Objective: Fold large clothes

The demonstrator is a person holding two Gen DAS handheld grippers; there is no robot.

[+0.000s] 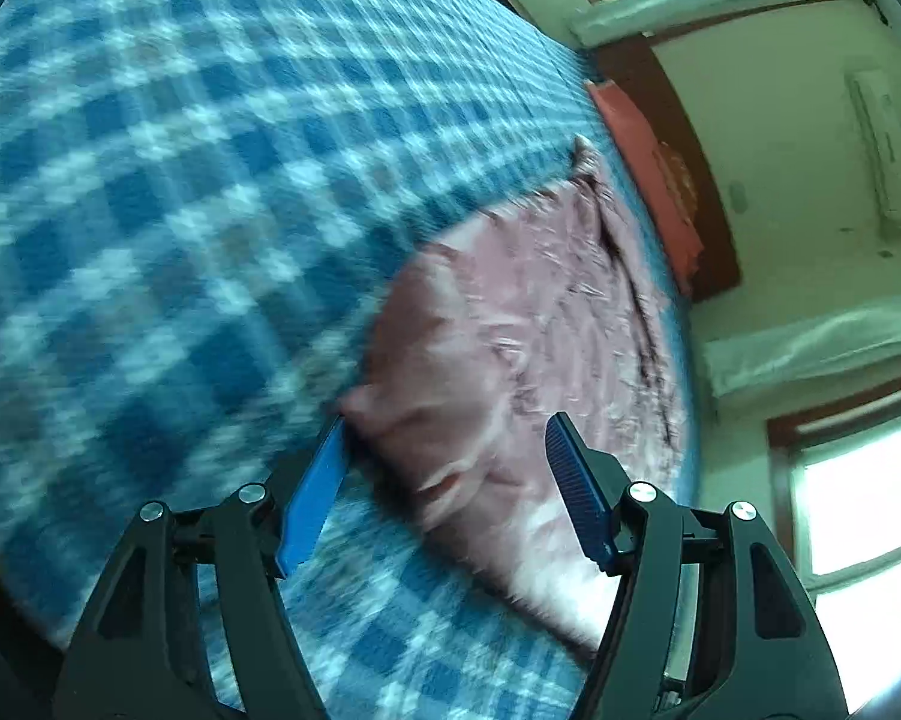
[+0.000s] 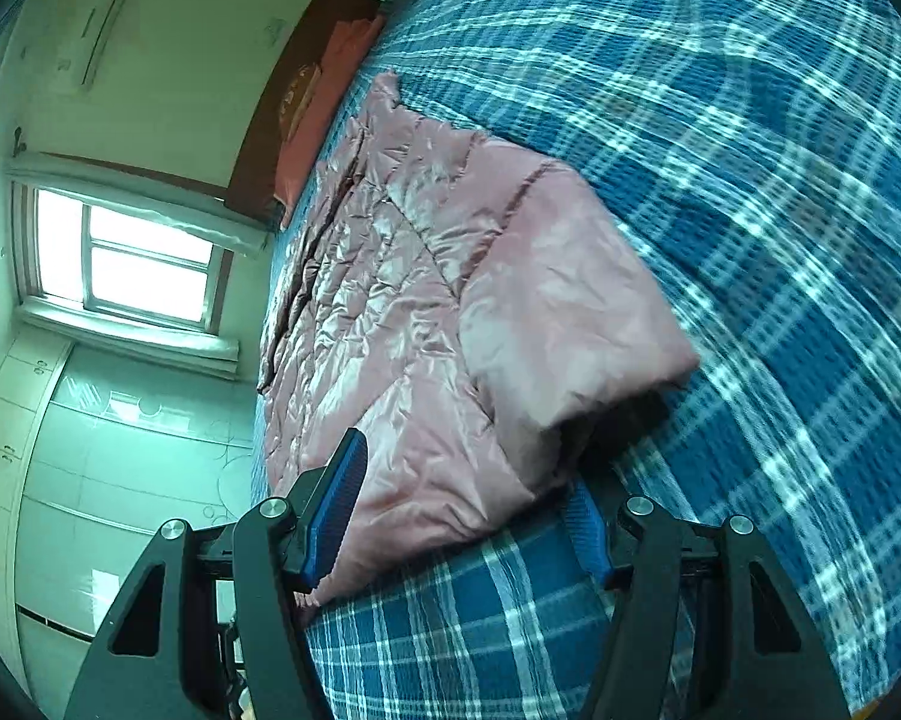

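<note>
A pink padded jacket (image 1: 510, 324) lies spread flat on a bed covered with a blue and white checked blanket (image 1: 168, 180), and both views are tilted and partly blurred. In the left wrist view the left gripper (image 1: 444, 480) points down at the near end of the jacket, its two blue-padded fingers (image 1: 309, 498) standing apart with the jacket's near corner in the gap between them; the left pad sits just beside a small bump of fabric at the jacket's edge, and whether it touches the cloth cannot be told through the blur. In the right wrist view the right gripper (image 2: 456, 510) points at the jacket's other near corner, where a sleeve (image 2: 570, 300) is folded across the body and ends in a dark cuff opening. Its fingers (image 2: 336, 510) are also apart, straddling the jacket's near edge, and the pads do not press on the cloth. The quilted body of the jacket (image 2: 366, 276) runs away from the grippers toward the far end of the bed, where a red pillow (image 2: 324, 102) rests against a dark wooden headboard (image 2: 282, 114). Beyond the bed are a bright window (image 2: 126, 258), a pale wall and a wall-mounted air conditioner (image 1: 882, 144).
</note>
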